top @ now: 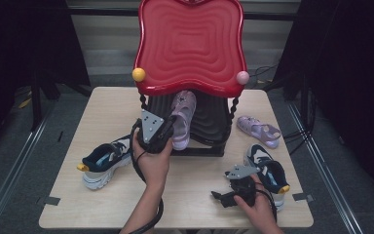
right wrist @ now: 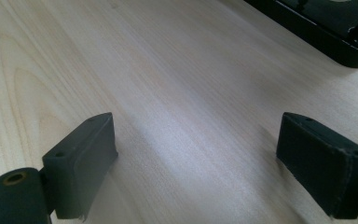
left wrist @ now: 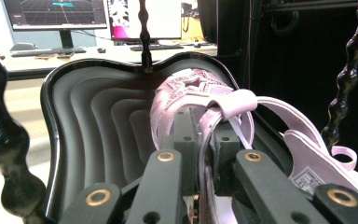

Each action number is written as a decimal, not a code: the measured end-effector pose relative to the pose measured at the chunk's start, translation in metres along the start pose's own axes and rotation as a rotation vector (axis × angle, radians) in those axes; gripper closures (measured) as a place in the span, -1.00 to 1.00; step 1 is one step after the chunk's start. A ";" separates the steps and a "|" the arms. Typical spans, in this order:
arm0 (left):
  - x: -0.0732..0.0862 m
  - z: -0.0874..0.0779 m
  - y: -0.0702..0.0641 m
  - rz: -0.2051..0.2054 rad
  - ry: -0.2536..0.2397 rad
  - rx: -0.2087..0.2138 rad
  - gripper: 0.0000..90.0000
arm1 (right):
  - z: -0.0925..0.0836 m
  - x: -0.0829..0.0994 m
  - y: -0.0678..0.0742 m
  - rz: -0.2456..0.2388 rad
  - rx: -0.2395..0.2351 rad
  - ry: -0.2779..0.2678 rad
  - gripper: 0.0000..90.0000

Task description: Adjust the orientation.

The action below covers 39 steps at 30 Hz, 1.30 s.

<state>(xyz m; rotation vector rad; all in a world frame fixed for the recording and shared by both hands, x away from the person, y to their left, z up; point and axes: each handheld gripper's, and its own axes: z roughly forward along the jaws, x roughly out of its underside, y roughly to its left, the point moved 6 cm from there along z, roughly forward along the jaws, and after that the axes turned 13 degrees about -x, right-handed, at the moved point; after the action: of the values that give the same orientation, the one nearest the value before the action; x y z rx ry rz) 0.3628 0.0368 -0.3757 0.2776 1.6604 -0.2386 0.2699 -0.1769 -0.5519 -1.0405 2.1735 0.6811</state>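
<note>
Left gripper [left wrist: 204,140] clamped on sandal [left wrist: 191,98] rim to seat it on shelf [left wrist: 88,112]; right gripper [right wrist: 196,163] open, idle over table [right wrist: 168,70].

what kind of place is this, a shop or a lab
Probably a lab or recording room, not a shop: a wooden table ringed by dark curtains, computer monitors on a desk behind the shoe rack, and cabled hand-held grippers, the left gripper clamping a pink sandal.

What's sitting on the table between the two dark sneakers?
In the high view, the person's left forearm crosses the table between the left sneaker and the right sneaker; the right gripper rests near the latter.
</note>
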 end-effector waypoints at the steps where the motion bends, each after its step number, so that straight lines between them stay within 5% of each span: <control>1: 0.000 0.001 -0.001 0.001 -0.001 -0.001 0.87 | 0.000 0.000 0.000 0.000 0.000 0.000 -0.75; 18: -0.001 0.020 -0.007 -0.019 -0.010 -0.053 0.87 | 0.000 0.000 0.000 0.002 0.000 -0.002 -0.75; 39: 0.011 0.048 -0.006 0.053 -0.028 -0.184 0.87 | 0.000 0.000 0.000 0.005 0.002 -0.001 -0.75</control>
<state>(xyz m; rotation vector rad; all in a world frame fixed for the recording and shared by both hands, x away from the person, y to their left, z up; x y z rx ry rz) 0.4046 0.0162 -0.3919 0.1782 1.6331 -0.0486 0.2696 -0.1768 -0.5517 -1.0341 2.1757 0.6817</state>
